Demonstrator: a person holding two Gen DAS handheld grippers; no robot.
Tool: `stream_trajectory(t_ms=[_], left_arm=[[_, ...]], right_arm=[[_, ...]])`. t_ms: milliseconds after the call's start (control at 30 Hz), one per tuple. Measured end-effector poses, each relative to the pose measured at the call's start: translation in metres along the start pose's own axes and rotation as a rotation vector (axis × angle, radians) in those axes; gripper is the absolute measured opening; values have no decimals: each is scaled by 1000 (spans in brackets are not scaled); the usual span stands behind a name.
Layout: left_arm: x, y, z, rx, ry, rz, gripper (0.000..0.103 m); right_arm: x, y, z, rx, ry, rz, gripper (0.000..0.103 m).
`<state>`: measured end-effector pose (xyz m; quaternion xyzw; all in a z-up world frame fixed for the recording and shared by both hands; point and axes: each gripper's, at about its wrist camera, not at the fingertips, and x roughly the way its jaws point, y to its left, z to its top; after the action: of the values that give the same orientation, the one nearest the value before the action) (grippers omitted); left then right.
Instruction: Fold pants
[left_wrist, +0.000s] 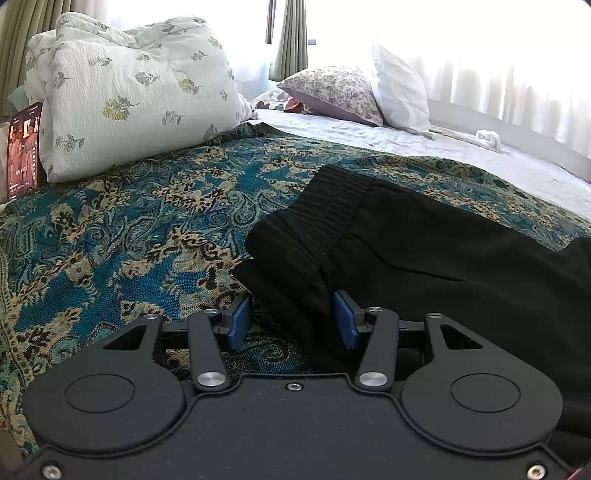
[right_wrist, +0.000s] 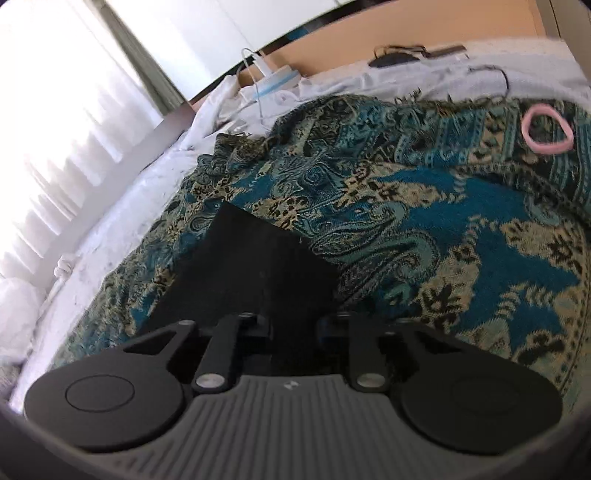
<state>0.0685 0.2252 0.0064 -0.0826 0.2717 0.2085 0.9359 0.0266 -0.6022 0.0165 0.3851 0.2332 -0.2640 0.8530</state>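
Patterned blue bedspread covers the bed under black pants. Left gripper has its fingers wide around the waistband edge; right gripper fingers' spacing cannot be told, above a pant leg.

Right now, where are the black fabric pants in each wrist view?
Left wrist: black fabric pants fill the lower right, ribbed waistband edge between the open left gripper fingers.
Right wrist: lower centre, reaching back into the right gripper.
Shared landmark: teal paisley blanket.
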Motion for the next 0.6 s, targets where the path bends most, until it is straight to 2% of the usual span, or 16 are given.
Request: stream_trajectory(t_ms=[67,167,233,333,433,533,600], left_arm=[[0,1,0,-8,0,-6,48],[0,3,-2,-27,-7,-20,49],[0,4,-3,-36,-13,-26,49],[0,4,-3,-38,-18,-28,49],[1,5,-3,-43,-20,-32,49],[0,6,-3,-48,-20,-36,49],[-1,6,-4,-47,-20,-35,49]], right_arm=[[-2,4,0,27,12,5,11],[-10,36,-4,-90,-9,-36,10],[-17,73,-11,-190,-19,-20,10],[-23,147,-38,-359,-11,56,10],[-27,226,-97,-572,45,167,10],[-36,293,-189,-819,132,288,10],[-43,318,-252,-928,213,366,11]])
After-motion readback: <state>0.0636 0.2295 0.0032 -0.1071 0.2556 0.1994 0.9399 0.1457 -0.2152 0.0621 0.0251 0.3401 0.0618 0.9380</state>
